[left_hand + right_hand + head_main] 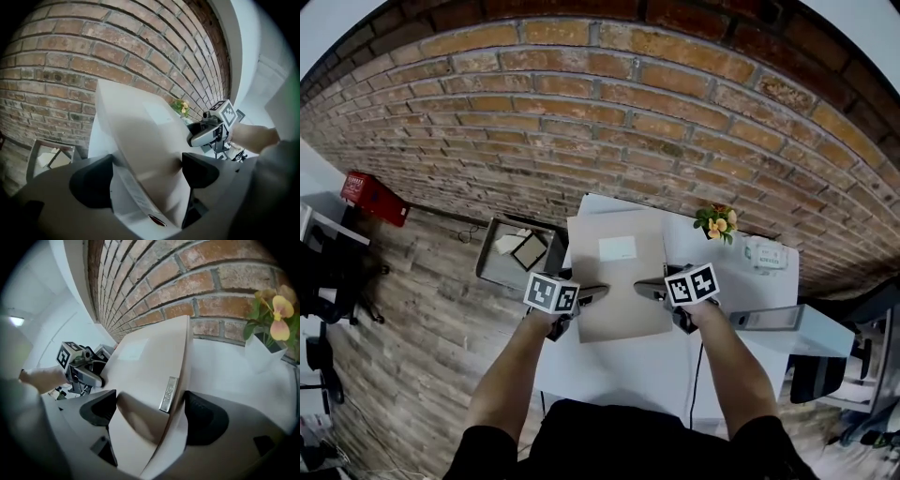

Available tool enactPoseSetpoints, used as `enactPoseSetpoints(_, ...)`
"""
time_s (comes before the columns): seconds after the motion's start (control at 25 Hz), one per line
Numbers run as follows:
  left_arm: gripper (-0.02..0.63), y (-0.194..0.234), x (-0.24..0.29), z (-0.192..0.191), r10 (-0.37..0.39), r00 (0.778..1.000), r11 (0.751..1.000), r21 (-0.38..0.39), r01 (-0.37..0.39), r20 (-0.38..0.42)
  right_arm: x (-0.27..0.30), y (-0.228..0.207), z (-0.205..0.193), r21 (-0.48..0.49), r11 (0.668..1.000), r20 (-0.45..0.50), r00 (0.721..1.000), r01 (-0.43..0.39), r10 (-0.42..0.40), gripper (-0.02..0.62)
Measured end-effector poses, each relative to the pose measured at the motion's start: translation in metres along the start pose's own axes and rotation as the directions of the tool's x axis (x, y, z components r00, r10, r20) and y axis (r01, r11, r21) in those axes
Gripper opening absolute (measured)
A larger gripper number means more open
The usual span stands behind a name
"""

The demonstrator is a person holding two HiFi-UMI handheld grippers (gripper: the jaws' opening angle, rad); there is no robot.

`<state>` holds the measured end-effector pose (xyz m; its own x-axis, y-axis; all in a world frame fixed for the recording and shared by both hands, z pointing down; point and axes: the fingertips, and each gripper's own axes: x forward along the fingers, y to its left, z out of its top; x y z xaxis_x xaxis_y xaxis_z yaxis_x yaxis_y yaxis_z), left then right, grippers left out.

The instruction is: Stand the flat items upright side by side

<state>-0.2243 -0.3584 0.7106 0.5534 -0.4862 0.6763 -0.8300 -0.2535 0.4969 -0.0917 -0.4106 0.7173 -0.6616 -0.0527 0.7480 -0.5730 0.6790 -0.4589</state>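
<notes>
Beige flat box [619, 281] lies on white table [628, 366], long axis toward brick wall [609, 103], white label [617, 247] on top. Far edge sits close to the wall.

Left gripper [595, 292] is on the box's left edge near the near corner. Jaws stand wide, box fills the gap, and both pads look pressed on it in the left gripper view [147, 171]. A white printed edge shows under the beige top [140, 136], so possibly more than one item; can't tell.

Right gripper [649, 287] is on the right edge, opposite. Jaws wide, clamped on the box edge in the right gripper view [150, 411]; one pad on the top face [150, 357], the other on the outer edge.

Box's left edge runs near the table's left edge, with an open bin [502, 258] on the floor beside it. Plant [717, 222] sits near the far right corner, apart from the box. White device [766, 253] lies further right. Grey case [787, 323] sits at the table's right edge. Bare table between box and person, and right of the box.
</notes>
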Motion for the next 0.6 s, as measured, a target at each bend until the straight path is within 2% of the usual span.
enactPoseSetpoints(0.24,0.476,-0.013,-0.024,0.004,0.043,0.999,0.994,0.099,-0.046,0.032,-0.019,0.024,-0.002,-0.056,0.997,0.06,0.997,0.061,-0.057,0.461)
enactPoseSetpoints(0.44,0.45,-0.02,-0.055,0.019,0.061,0.986,0.993,0.093,-0.076,0.154,-0.038,0.048,-0.003,-0.062,0.993,0.148,0.985,0.096,-0.086,0.434)
enactPoseSetpoints(0.6,0.442,-0.036,-0.076,0.023,0.033,0.979,0.99,0.131,-0.061,0.201,-0.056,0.068,-0.005,-0.017,0.993,0.245,0.963,0.118,-0.11,0.411)
